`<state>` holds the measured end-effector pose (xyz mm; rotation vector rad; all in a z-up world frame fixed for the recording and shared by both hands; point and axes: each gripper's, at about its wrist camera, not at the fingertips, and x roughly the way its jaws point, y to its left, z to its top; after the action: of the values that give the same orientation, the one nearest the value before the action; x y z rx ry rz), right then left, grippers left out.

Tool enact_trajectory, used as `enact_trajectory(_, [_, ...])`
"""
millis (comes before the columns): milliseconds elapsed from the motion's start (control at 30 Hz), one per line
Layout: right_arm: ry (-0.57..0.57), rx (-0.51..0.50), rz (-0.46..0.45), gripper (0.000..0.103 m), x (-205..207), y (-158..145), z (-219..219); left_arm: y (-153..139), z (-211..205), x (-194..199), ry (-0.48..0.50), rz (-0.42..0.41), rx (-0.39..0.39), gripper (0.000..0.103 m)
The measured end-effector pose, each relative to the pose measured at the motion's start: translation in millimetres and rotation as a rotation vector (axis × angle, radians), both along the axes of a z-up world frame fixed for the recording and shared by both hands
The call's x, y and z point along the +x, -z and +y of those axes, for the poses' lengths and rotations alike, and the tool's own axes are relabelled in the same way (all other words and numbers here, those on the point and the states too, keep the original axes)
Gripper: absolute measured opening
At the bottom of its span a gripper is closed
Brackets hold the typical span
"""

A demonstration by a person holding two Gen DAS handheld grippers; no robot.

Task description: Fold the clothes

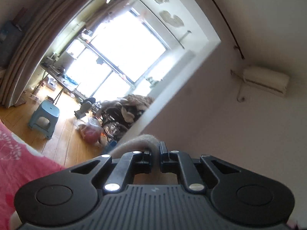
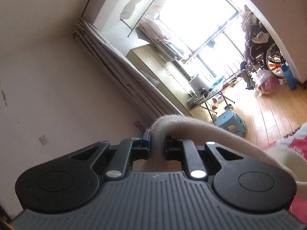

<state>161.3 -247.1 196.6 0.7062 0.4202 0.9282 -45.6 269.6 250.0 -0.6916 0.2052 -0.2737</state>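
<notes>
Both grippers are raised and tilted, looking out at the room rather than down. My left gripper (image 1: 155,154) is shut on a fold of fuzzy beige garment (image 1: 138,142) that arches up between its black fingers and trails off to the left. My right gripper (image 2: 157,143) is shut on the same kind of beige garment (image 2: 191,125), which loops over the right finger and hangs away to the lower right. Most of the garment is hidden below both cameras.
A pink floral bedspread (image 1: 21,164) lies at lower left, and at the right edge (image 2: 295,143) in the other view. Beyond are a wooden floor (image 1: 65,141), a blue stool (image 1: 45,117), a cluttered folding table (image 2: 209,94), a wheelchair (image 2: 268,55), curtains and a bright window.
</notes>
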Motion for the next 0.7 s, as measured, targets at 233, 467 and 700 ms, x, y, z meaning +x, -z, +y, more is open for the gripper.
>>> enact_trajectory(233, [-0.008, -0.191, 0.312, 0.011, -76, 128, -30, 122, -18, -60, 0.109, 0.384, 0.014, 0.007])
enact_trajectory(467, [0.049, -0.340, 0.645, 0.011, -136, 241, -39, 272, -29, -109, 0.192, 0.826, 0.043, 0.007])
enact_trajectory(700, [0.047, -0.344, 0.601, 0.011, -155, 214, -49, 257, -23, -126, 0.213, 0.745, 0.028, 0.007])
